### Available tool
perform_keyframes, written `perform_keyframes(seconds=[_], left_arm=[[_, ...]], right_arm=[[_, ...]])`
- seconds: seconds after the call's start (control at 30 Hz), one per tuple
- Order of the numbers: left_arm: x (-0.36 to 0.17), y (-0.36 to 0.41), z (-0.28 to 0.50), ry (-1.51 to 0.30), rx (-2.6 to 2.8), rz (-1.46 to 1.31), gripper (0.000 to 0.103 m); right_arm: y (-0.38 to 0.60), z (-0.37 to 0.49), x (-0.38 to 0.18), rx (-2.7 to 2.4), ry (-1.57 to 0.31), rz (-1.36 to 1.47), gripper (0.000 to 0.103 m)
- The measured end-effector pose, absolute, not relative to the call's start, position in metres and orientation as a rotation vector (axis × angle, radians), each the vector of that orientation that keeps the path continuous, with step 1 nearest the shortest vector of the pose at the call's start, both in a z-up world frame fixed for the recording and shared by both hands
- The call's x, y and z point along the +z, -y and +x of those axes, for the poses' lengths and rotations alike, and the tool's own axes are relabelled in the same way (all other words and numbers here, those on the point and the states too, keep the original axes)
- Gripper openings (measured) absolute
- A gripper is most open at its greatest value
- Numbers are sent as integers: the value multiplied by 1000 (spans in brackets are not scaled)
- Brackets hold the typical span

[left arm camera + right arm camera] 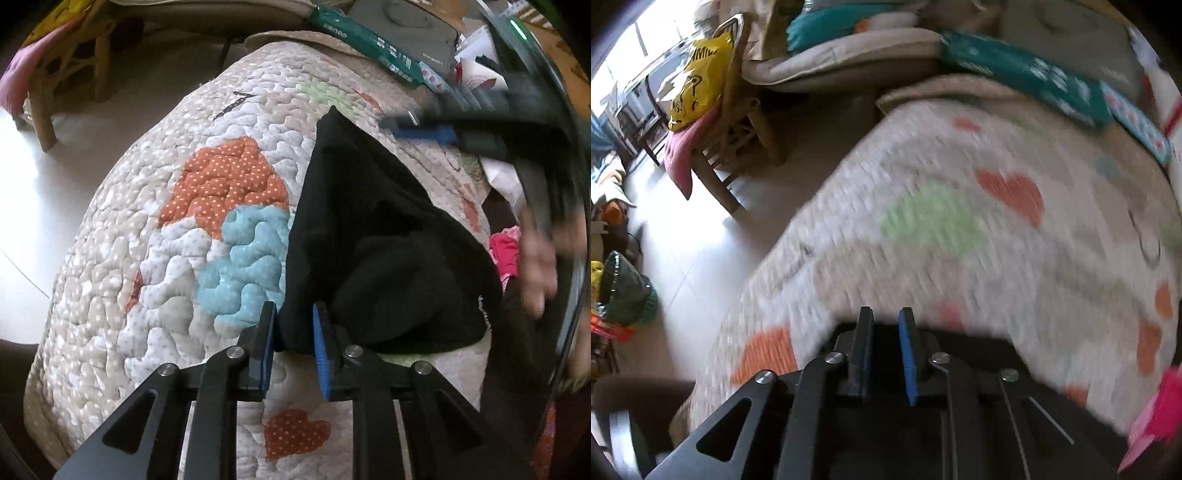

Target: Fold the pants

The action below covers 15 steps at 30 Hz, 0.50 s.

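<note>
Left tongs [294, 325] clamped on corner of black pants [376, 236], spread on quilted bed [147, 295]. Right tongs [886, 328] slightly apart, empty. Fabric judged soft, light, limp; doubled edges best gripped.

Matt black fleece pants [369, 229] lie on puckered, dotted cloth quilt [155, 280].

A lived-in home, most likely a bedroom. A quilted bedspread [207, 229] patched with orange hearts and pastel shapes covers the bed and fills most of both views. Toward 11 o'clock in the right wrist view, a wooden chair [738, 122] stands on the pale tiled floor [690, 251], carrying a yellow plastic bag [701, 81] and a pink cloth [681, 147]. At 12 o'clock, folded bedding [849, 48] is piled beside a teal packet [1027, 81].
</note>
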State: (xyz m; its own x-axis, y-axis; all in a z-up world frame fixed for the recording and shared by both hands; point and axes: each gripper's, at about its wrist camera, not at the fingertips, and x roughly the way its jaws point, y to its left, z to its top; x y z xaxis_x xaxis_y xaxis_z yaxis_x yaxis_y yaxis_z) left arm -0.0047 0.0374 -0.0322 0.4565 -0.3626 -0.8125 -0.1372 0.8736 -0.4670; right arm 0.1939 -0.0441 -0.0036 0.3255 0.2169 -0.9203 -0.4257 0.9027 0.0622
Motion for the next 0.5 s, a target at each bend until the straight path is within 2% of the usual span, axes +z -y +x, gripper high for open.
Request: perform_keyframes(seconds=[0.03, 0.1, 0.17, 0.33, 0.43, 0.47, 0.5], left_arm=[[-34, -41, -5, -1095, -149, -521, 19], [-32, -41, -8, -1081, -145, -510, 19], [-31, -42, -12, -1071, -136, -492, 19], [-30, -32, -13, -1052, -123, -440, 19], [-33, -34, -8, -1053, -118, -449, 19], [-33, -34, -7, -1054, -116, -455, 19], [-34, -36, -6, -1057, -118, -466, 19]], right_arm=[[53, 184, -5, 437, -1177, -185, 24], [64, 171, -8, 457, -1196, -160, 39], [68, 161, -13, 468, -1197, -161, 46], [43, 163, -20, 509, -1189, -217, 48], [16, 174, -44, 459, -1237, -329, 47], [11, 182, -54, 427, -1255, -369, 51], [7, 190, -65, 402, -1273, -395, 68]])
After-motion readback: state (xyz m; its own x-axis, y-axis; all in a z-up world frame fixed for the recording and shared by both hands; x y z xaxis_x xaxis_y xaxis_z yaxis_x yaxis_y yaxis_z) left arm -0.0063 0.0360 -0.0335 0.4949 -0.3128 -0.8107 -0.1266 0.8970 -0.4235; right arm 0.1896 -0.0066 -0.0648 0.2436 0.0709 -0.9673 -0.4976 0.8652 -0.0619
